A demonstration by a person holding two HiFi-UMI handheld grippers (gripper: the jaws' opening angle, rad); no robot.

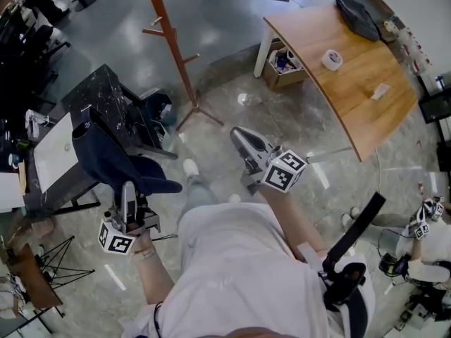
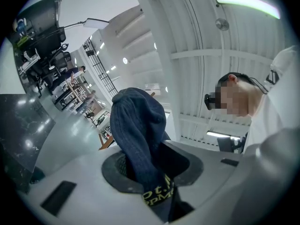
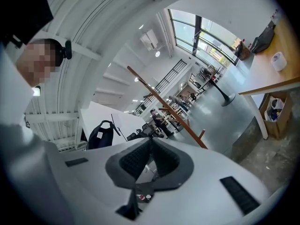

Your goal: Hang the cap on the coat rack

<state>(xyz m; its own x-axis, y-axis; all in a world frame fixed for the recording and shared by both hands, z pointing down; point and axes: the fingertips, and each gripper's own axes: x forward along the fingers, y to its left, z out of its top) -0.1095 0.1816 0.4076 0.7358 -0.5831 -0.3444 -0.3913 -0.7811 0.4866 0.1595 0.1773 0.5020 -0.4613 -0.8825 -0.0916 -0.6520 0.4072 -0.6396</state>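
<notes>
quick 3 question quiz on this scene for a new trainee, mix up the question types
1. True or false: the dark blue fabric cap already hangs on the reddish-brown wooden coat rack.
2. Pick one: which is shut on the cap, the left gripper or the right gripper?
3. Fill in: the white tape roll lies on the curved light wooden ____.

Key
1. False: the cap is held low, apart from the rack.
2. Left: the cap's fabric is pinched between its jaws. The right gripper's jaws are together on nothing.
3. table
</notes>
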